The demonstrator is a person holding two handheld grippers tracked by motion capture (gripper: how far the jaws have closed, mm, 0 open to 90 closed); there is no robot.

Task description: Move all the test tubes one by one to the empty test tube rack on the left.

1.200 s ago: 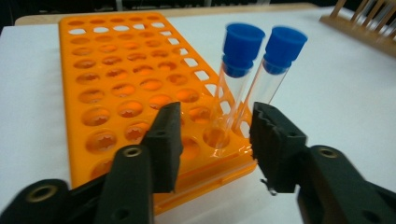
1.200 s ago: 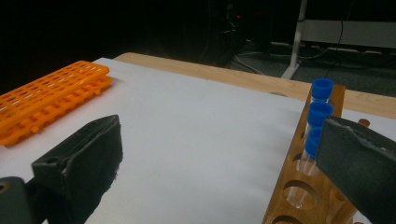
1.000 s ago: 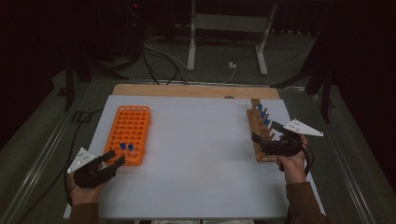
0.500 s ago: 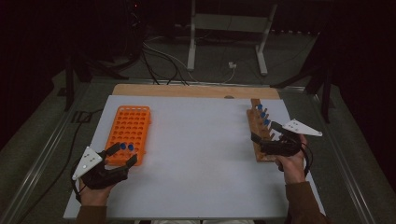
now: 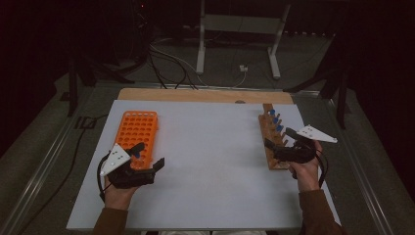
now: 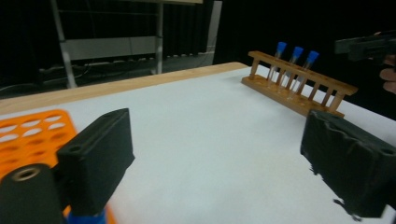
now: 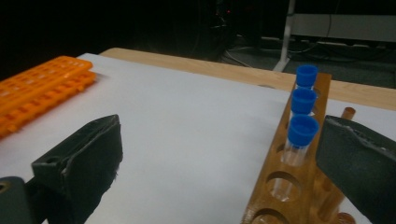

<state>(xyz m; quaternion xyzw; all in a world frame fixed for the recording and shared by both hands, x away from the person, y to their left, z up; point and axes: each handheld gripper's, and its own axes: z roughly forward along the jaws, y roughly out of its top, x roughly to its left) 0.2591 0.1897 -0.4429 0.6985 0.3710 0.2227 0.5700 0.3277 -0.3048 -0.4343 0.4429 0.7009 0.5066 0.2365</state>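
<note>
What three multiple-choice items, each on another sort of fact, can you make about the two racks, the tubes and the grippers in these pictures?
1. Where does the orange rack lie on the table?
A. left side
B. right side
C. centre

2. How many blue-capped tubes stand in the wooden rack?
A. one
B. three
C. six

3. How do the jaws of the left gripper stand?
A. shut on a tube
B. shut on the wooden rack
C. open, holding nothing

Answers: 1 A, the high view shows it at the left by that gripper. 2 B, the right gripper view shows three blue caps in a row. 3 C, the left gripper view shows bare table between the jaws.
</note>
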